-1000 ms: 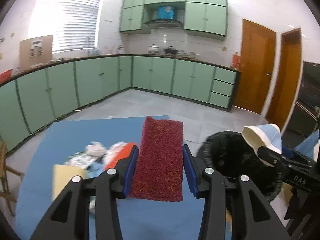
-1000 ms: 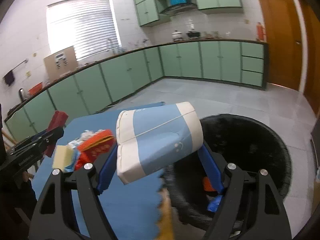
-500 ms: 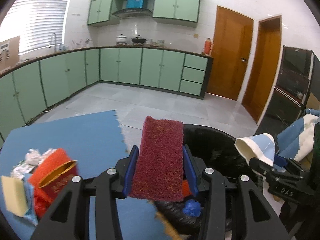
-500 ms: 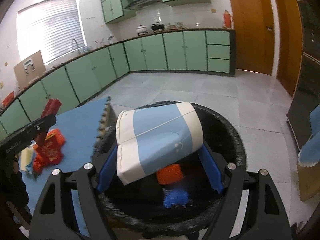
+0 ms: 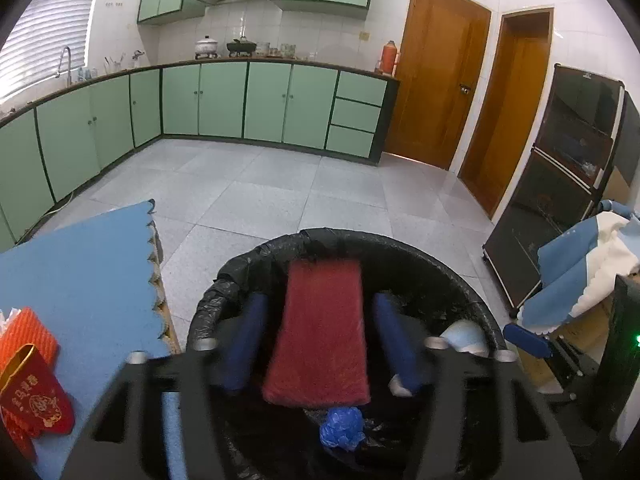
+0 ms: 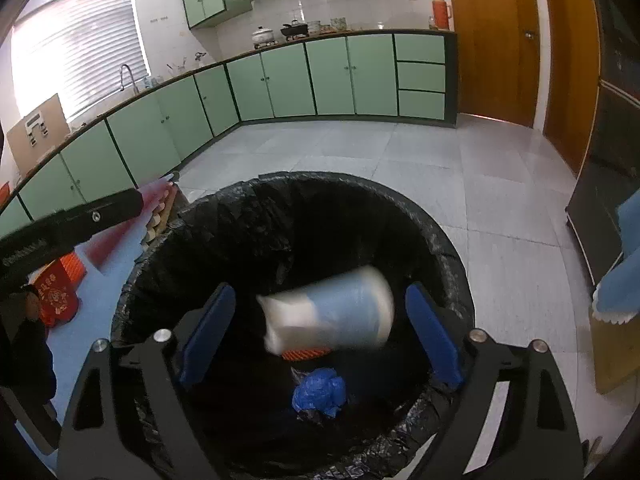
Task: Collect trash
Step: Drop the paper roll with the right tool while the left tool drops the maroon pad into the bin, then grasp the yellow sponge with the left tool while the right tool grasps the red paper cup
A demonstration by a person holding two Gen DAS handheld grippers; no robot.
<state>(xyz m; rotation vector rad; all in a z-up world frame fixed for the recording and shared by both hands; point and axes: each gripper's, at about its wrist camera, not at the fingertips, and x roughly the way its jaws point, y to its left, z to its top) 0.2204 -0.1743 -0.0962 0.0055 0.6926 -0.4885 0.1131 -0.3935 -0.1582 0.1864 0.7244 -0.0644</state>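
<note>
In this green-cupboard kitchen we hang over the black bin (image 6: 448,248). Half a second ago both claws gripped; now our right claw (image 6: 320,336) and left claw (image 5: 320,344) gape wide, carton (image 6: 326,312) and red pad (image 5: 320,332) dropping between the fingers. Beyond, left, red packets (image 5: 32,384) remain on the blue mat (image 5: 80,264).

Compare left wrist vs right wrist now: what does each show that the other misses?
Left wrist only: the red scouring pad loose between the open left gripper fingers, over the bin; the dark cabinet on the right.

Right wrist only: the blue-and-white carton, motion-blurred, free between the open right gripper fingers; an orange item under it; the window blinds in full.

Both: the black-lined trash bin, the crumpled blue wrapper inside it, the red packet on the blue mat.
</note>
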